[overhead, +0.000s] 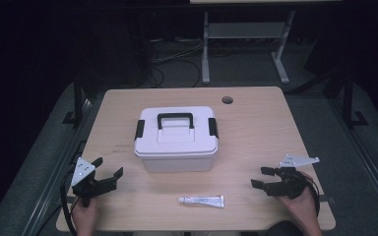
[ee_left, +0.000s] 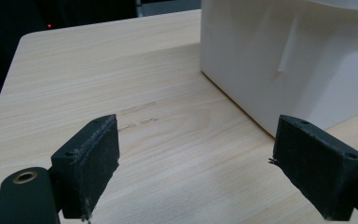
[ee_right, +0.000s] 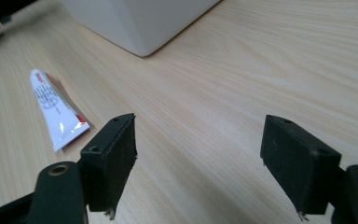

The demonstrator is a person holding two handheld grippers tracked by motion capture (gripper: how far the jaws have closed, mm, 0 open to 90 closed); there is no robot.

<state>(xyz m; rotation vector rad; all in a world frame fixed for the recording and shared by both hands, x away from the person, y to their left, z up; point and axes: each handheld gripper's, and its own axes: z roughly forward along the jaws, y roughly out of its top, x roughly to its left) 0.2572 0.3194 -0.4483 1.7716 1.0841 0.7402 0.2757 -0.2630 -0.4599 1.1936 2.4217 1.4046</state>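
A white lidded box (overhead: 176, 138) with a black handle and black side latches stands shut in the middle of the wooden table (overhead: 256, 132). A white tube (overhead: 201, 200) lies flat in front of it near the table's front edge. My left gripper (overhead: 107, 170) rests at the front left, open and empty, pointing toward the box's left side (ee_left: 279, 60). My right gripper (overhead: 262, 177) sits at the front right, open and empty, pointing left toward the tube (ee_right: 53, 108). The box's corner (ee_right: 140, 23) shows ahead of the open right jaws.
A round cable hole (overhead: 227, 100) is in the table's far right part. Beyond the table stands a white desk frame (overhead: 246, 44) with cables on the dark floor. Bare wood lies between each gripper and the box.
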